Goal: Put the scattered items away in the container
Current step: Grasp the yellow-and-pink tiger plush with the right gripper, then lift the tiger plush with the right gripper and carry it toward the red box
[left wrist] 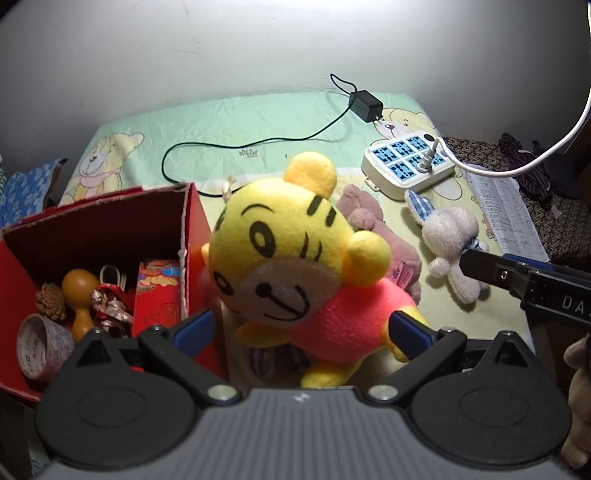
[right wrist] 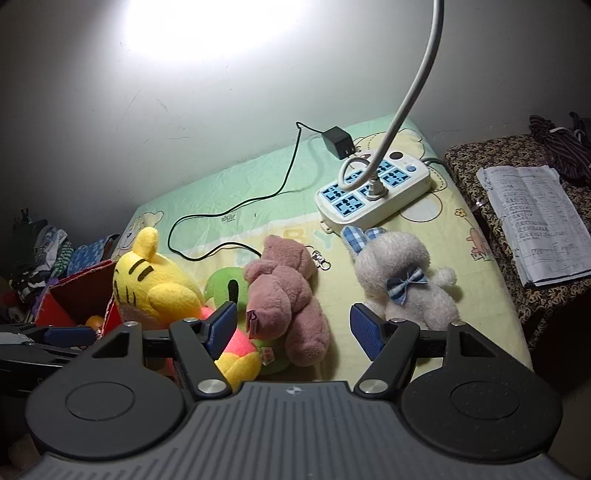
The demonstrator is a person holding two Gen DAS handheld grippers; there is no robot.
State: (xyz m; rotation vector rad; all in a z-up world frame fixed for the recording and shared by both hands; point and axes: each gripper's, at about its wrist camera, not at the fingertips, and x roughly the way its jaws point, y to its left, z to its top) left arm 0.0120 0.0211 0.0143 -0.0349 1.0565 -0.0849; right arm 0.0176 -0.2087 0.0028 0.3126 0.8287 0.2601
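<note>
Tiger plush [left wrist: 295, 258] sits between the left gripper's [left wrist: 301, 332] wide-spread fingers — pads not pressing it — beside the red box [left wrist: 192, 236]. Right gripper [right wrist: 295, 328] hangs open over the pink bear [right wrist: 288, 295].

I see a plain pale wall [right wrist: 147, 110] with a bright patch of lamp light [right wrist: 218, 26] high on it. Below lies a green and yellow bedsheet [right wrist: 258, 188] printed with cartoon bears. To its right stands a low seat in dark patterned fabric [right wrist: 472, 158], with printed papers [right wrist: 535, 221] on top.
</note>
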